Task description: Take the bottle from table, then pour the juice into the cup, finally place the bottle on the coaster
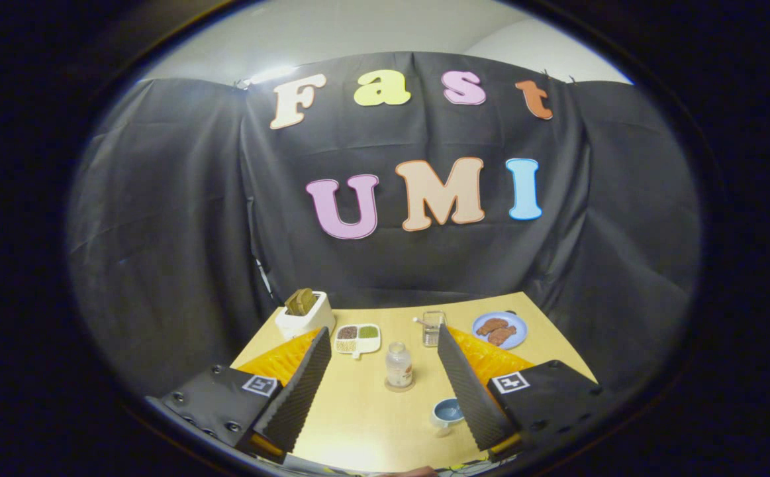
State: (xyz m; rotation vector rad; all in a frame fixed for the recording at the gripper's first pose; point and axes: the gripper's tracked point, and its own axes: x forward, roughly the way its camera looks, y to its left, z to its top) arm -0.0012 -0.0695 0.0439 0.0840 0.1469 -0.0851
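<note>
Your gripper (385,377) is wide open and holds nothing. Close by, next to the right finger, sits a small blue cup (449,411). A little farther, between the fingers, the bottle (398,364) stands straight up on a round coaster (399,386). It already sits where it should end up, so this could be the job done or the pour yet to come. Beyond are a clear glass (433,328), a snack tray (357,338), a toaster (304,313) and a blue plate (500,329).

Claw (385,371) fingers spread wide, empty
</note>
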